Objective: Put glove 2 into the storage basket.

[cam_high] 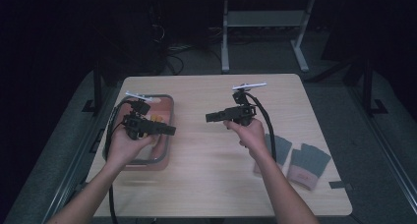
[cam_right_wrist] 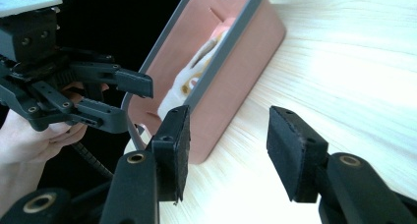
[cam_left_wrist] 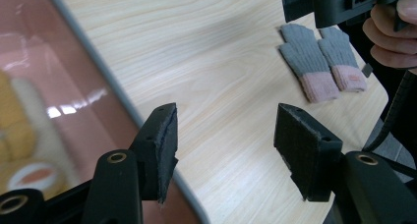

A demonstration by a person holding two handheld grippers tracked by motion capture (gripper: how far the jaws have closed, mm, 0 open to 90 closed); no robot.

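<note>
My left gripper (cam_high: 167,130) hung over the bin (cam_high: 167,102) at frame left; my right gripper (cam_high: 212,117) hovered mid-table (cam_high: 206,165), gloves (cam_high: 300,160) lower right.

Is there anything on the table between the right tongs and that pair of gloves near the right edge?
Nothing visible. The right tongs hang open and empty above mid-table, pointing left toward the pink bin. The grey gloves lie flat to the right of that hand, with only bare wood table around them.
</note>
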